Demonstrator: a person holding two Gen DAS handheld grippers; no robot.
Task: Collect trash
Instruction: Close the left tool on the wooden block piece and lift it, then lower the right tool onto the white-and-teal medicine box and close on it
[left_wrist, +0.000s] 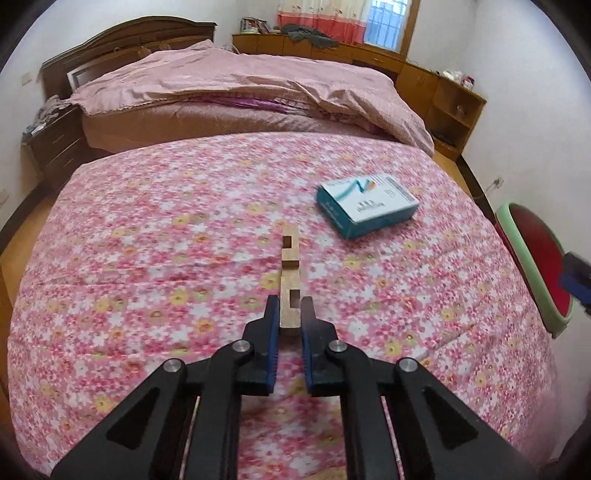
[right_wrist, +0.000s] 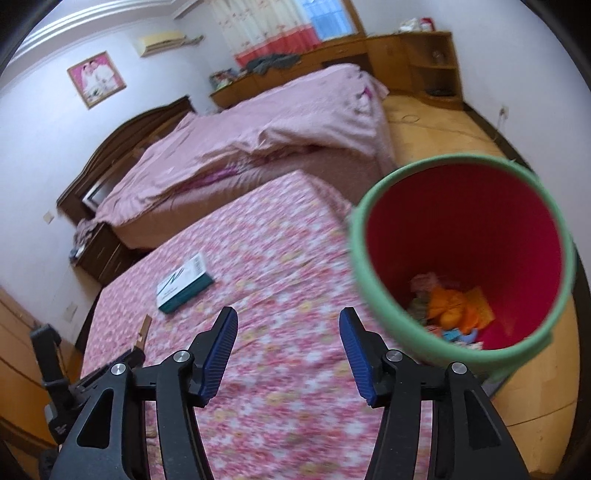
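Left gripper (left_wrist: 290, 314) clamped on cardboard strip (left_wrist: 290, 266) lying on floral bedspread (left_wrist: 166, 240). Teal box (left_wrist: 365, 206) on bedspread just beyond strip. Right gripper (right_wrist: 288, 328) half open, empty, beside red bin (right_wrist: 461, 240) off bedspread's edge.

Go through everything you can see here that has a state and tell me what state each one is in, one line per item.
left gripper: shut on the wooden strip
wooden strip: flat on the floral bedspread, near end gripped
right gripper: open, holding nothing
box: closed, lying flat on the bedspread
bin: uncovered, trash at the bottom
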